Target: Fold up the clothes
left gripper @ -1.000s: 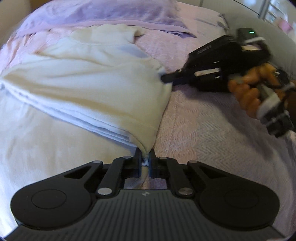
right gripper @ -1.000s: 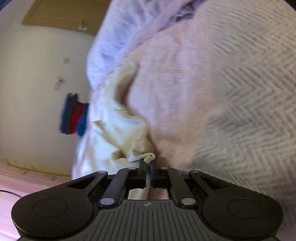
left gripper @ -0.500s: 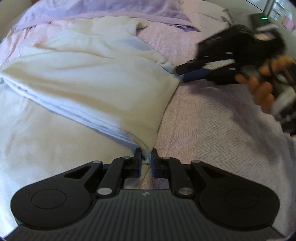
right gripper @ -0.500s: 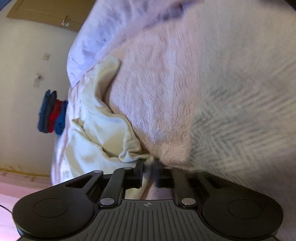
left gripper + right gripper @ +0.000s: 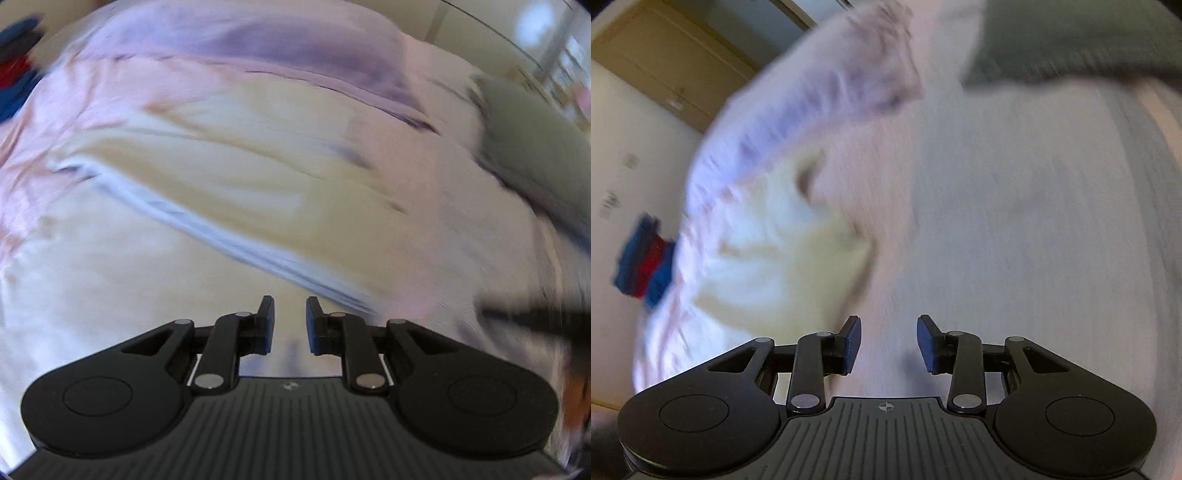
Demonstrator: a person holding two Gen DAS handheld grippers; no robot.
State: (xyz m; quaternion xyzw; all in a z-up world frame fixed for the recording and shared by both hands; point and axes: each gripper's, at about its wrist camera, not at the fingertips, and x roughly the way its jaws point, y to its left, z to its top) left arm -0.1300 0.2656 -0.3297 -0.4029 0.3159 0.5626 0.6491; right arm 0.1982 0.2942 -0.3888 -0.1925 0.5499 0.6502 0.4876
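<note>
Both grippers, left gripper and right gripper, gape beside cream garment.

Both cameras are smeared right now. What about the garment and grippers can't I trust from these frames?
- Garment folds and edges: motion blur in the left wrist view, so layer count is unreadable.
- Its near corner, right wrist view: blurred; whether it lies flat is unclear.
- Right gripper seen from the left wrist view: a dark streak at the frame edge.
- The left gripper is clearly open and empty.
</note>
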